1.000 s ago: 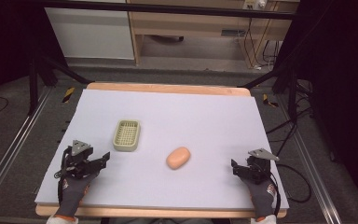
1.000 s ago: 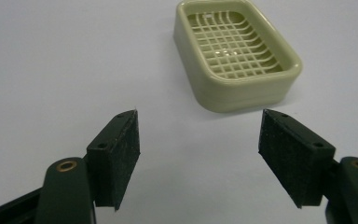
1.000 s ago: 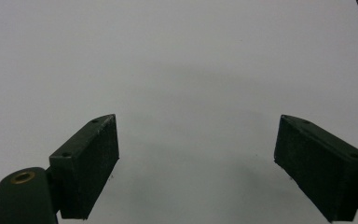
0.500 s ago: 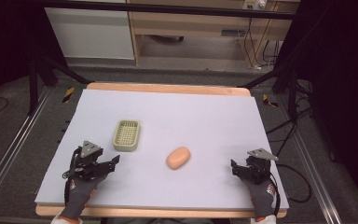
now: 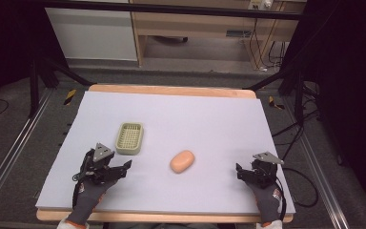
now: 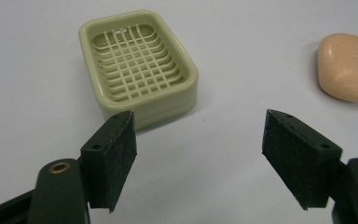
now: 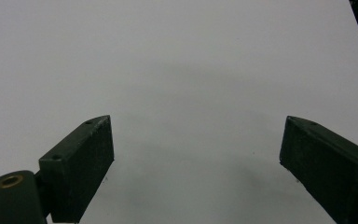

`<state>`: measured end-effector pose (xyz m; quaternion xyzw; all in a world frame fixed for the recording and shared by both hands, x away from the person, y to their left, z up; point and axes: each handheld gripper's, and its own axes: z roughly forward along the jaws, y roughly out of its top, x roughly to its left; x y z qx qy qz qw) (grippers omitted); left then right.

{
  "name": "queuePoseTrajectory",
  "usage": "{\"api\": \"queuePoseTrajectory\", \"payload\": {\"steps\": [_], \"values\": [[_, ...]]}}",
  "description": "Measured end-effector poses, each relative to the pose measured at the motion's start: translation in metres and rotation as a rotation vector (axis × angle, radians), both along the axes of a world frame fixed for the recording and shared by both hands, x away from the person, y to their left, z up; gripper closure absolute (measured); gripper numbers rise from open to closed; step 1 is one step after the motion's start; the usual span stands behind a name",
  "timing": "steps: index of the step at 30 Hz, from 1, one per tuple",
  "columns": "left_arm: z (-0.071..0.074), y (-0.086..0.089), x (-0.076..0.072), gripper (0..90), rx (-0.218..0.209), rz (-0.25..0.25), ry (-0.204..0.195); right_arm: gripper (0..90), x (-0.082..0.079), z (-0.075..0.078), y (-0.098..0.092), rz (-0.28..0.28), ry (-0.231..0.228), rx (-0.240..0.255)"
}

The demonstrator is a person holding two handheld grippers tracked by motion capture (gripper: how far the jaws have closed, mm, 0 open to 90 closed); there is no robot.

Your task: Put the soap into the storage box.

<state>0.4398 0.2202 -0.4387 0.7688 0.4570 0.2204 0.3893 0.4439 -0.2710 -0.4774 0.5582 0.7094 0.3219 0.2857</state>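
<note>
Left hand-held gripper (image 5: pixel 124 167) sits spread wide, aimed between soap dish (image 5: pixel 129 138) and soap (image 5: pixel 182 161), probably lining up; right hand-held gripper (image 5: pixel 239 171) idles, spread too.

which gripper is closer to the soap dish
The left gripper: it sits just below the green soap dish, while the right gripper is far off past the soap bar.

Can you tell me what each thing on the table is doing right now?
soap dish: empty, right way up, flat on the table.
soap bar: lying loose on the table, beside the dish, touched by nothing.
left gripper: open, holding nothing, pointing at the dish.
right gripper: open, holding nothing, over bare table.
</note>
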Motion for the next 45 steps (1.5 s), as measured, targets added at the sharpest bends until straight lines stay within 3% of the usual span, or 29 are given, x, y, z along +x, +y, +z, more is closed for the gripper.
{"api": "queuePoseTrajectory", "payload": {"steps": [15, 22, 30, 45], "values": [[0.022, -0.021, 0.012, 23.4, 0.009, -0.055, -0.015, 8.9, 0.001, -0.001, 0.000, -0.013, 0.001, -0.015], [0.032, -0.029, 0.014, 23.1, -0.007, -0.077, -0.020, 8.9, 0.000, -0.001, 0.000, -0.012, 0.000, -0.012], [0.034, -0.038, 0.017, 22.6, -0.012, -0.090, -0.015, 8.7, 0.001, -0.001, 0.000, -0.011, 0.000, -0.014], [0.038, -0.068, 0.021, 21.2, 0.013, -0.172, -0.003, 8.7, 0.001, -0.001, 0.001, -0.014, -0.001, -0.017]]}}
